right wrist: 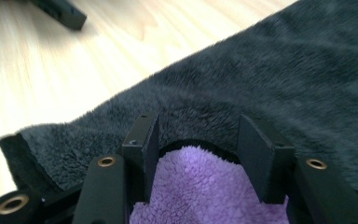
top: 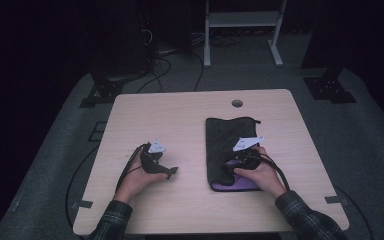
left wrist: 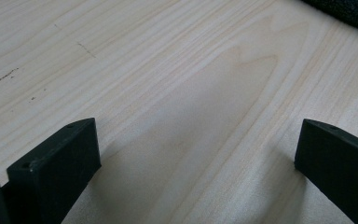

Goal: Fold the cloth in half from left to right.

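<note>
No writing is legible. Your left gripper point(left wrist: 198, 154) rests wide open on the table point(top: 180, 115). Your right gripper point(right wrist: 198, 154) clasps the purple cloth point(right wrist: 205, 186) on the black towel point(top: 225, 135), whose long axis runs away from you.

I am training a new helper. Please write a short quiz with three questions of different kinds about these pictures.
1. True or false: the left gripper holds the black towel.
2. Which colour is the cloth between the jaws of the right gripper? A) green B) purple C) white
3. Fill in: the left gripper's jaws stand apart over the bare wooden ____.

Key: 1 false; 2 B; 3 table.
</note>
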